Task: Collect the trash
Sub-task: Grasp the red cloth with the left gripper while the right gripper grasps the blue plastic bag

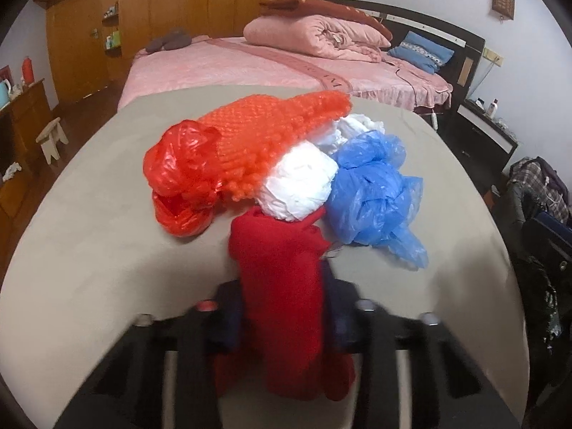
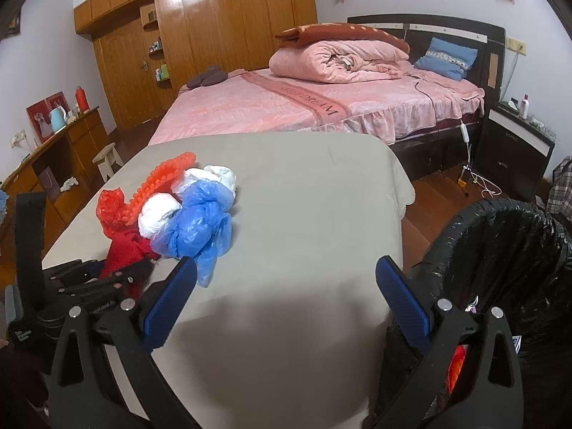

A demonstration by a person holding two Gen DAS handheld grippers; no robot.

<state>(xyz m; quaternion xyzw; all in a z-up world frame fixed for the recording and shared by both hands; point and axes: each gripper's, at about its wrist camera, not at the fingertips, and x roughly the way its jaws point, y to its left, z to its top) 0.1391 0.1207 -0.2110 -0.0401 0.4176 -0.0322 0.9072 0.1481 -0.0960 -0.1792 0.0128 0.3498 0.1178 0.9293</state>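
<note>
Clamped between the left gripper's (image 1: 282, 300) dark pads, a crumpled red cloth (image 1: 282, 286) sits at six o'clock of the plastic-bag pile (image 1: 286, 164) on the grey-covered table (image 1: 107, 232). Blue-padded right gripper (image 2: 286, 279) hovers wide open, black-lined trash bin (image 2: 500, 250) at its three o'clock.

On the grey-beige cloth-covered bench (image 2: 286, 186) lie a dark red knitted cloth (image 1: 282, 279), a crumpled blue plastic bag (image 1: 371, 200), a white wad (image 1: 300, 186), an orange bubbly sheet (image 1: 271, 125) and a glossy red plastic bag (image 1: 178, 175).

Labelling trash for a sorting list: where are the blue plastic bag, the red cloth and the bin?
blue plastic bag (image 1: 371, 193), left wrist view, crumpled middle.
red cloth (image 1: 282, 286), left wrist view, centre.
bin (image 2: 500, 228), right wrist view, black liner rim.
</note>
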